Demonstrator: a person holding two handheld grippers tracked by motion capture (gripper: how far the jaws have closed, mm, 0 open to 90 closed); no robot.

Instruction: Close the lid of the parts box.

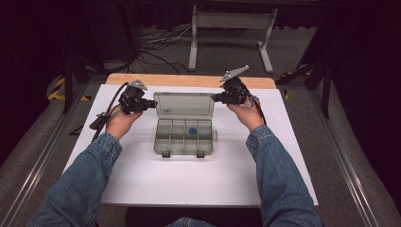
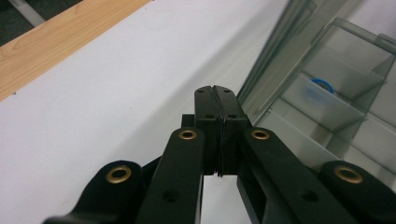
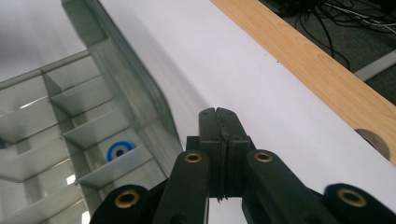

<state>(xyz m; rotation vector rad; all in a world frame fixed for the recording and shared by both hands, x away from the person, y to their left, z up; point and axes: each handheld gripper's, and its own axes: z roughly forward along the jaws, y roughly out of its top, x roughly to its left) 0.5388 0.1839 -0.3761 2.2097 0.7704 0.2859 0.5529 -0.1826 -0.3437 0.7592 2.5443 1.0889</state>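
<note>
A clear grey compartment box sits mid-table with its lid standing open at the back. One small blue ring lies in a middle compartment; the ring is in both gripper views. My left gripper is shut with nothing between its jaws, its tip at the lid's left edge. My right gripper is shut too, its tip at the lid's right edge. In the left gripper view the closed jaws lie just beside the lid. Touching cannot be told.
The box rests on a white table top with a wooden strip along its far edge. Cables and a white stand are on the floor beyond. Two latches stick out at the box's near side.
</note>
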